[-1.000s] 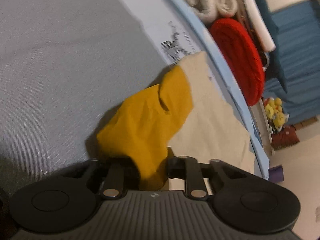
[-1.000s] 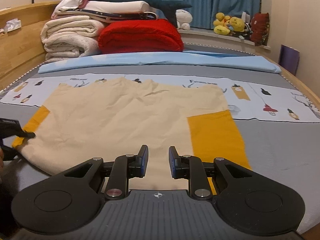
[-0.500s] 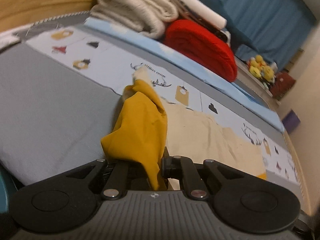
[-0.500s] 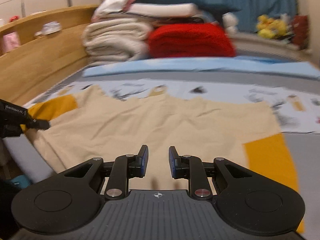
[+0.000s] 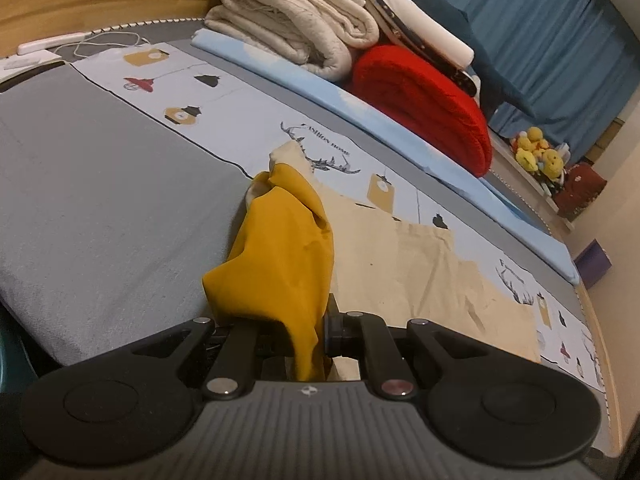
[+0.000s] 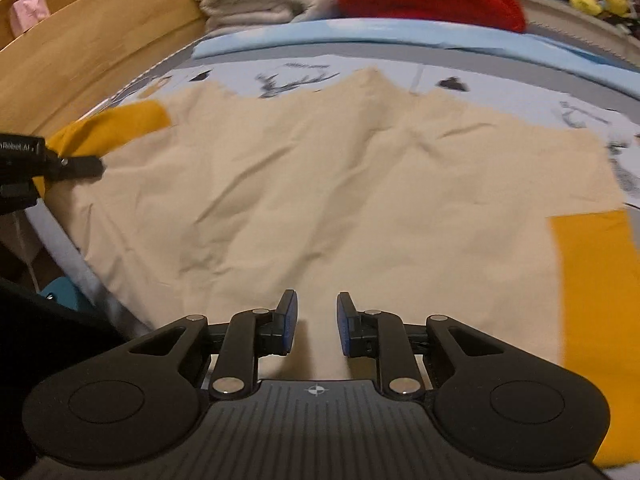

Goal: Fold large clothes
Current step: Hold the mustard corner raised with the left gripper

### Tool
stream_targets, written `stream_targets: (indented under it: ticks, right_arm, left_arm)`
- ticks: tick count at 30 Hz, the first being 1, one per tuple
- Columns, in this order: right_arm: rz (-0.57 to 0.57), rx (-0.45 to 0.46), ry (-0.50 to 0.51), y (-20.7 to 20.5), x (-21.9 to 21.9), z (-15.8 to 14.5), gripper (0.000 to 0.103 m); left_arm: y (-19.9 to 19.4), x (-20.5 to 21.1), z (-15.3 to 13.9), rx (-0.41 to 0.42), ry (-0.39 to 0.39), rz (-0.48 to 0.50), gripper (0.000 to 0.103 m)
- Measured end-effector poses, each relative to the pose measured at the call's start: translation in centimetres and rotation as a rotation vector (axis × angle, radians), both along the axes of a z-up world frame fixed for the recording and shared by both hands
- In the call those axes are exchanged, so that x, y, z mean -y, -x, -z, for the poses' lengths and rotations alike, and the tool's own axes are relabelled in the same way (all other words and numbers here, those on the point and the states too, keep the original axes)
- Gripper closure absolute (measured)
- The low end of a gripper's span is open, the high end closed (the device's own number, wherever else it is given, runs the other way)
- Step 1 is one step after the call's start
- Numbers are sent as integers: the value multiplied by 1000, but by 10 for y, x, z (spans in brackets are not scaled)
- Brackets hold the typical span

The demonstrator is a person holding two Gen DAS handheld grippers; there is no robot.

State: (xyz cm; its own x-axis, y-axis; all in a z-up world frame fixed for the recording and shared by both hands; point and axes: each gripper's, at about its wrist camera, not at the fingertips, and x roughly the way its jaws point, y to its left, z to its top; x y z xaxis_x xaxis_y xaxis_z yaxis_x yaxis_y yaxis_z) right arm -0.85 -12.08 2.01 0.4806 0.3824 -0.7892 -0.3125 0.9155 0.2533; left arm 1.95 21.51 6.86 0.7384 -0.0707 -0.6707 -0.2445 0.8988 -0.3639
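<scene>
1. Fingers of the left gripper (image 5: 304,332) are clamped on the yellow sleeve (image 5: 280,264) of the shirt (image 6: 340,200), with the cloth bunched up and hanging between them.
2. Fingers of the right gripper (image 6: 316,322) stand apart with nothing between them, hovering over the near edge of the shirt.
3. Location: the shirt lies spread flat on the bed (image 5: 100,200), cream body in the middle, the other yellow sleeve (image 6: 596,272) flat at the right.
4. Step in hand, as judged: fold the left sleeve inward over the body.
   - Carry the sleeve across low and level, so that the cream panel is not dragged along.
   - Lay it flat on the body before releasing; a bunched sleeve will likely leave a lump in the fold.
   - Use the right gripper to pin the body near the hem if the cloth starts to slide.
5. Surroundings: a stack of folded cream blankets (image 5: 296,20) and a red blanket (image 5: 424,100) lie at the head of the bed, well apart from the shirt. A wooden bed frame (image 6: 100,52) runs along the left side. Neither obstructs the fold.
</scene>
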Motion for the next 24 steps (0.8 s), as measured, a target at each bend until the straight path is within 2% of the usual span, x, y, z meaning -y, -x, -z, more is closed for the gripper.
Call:
stream_targets:
  ticks: [10,24]
  right_arm:
    - [109,16,32,19,67,-14,81]
    - [256,-6,52,33,141,-11,80]
  left_arm:
    - [2,16,4,-5,-77,-58,91]
    - [7,28,13,-25,-172,-90,91]
